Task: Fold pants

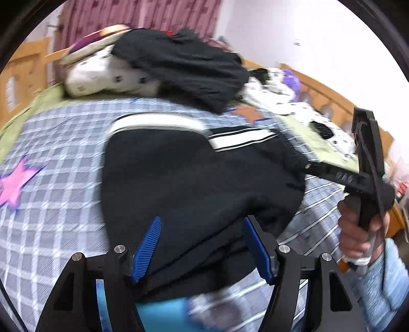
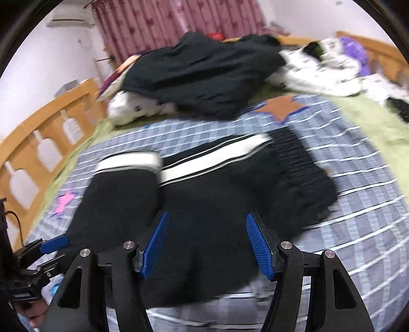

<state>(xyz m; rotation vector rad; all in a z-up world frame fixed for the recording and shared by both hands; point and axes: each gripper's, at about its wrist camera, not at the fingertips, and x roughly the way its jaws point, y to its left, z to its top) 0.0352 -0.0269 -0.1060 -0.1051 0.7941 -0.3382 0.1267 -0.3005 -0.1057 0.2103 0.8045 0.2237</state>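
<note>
Black pants (image 1: 194, 178) with a white side stripe (image 1: 237, 140) lie folded over on the checked bedsheet; they also show in the right wrist view (image 2: 204, 194), with the stripe (image 2: 214, 161) along their far edge. My left gripper (image 1: 202, 245) is open, jaws wide, hovering over the near part of the pants, holding nothing. My right gripper (image 2: 207, 245) is open too, over the near edge of the pants, empty. The right gripper shows from the side in the left wrist view (image 1: 368, 166). The left gripper shows at the lower left of the right wrist view (image 2: 51, 242).
A pile of dark clothes (image 2: 199, 74) lies on a white pillow (image 2: 130, 109) at the head of the bed. White spotted bedding (image 2: 322, 69) lies at the far right. A wooden bed rail (image 2: 43, 132) runs along the left. Pink curtains (image 2: 173, 23) hang behind.
</note>
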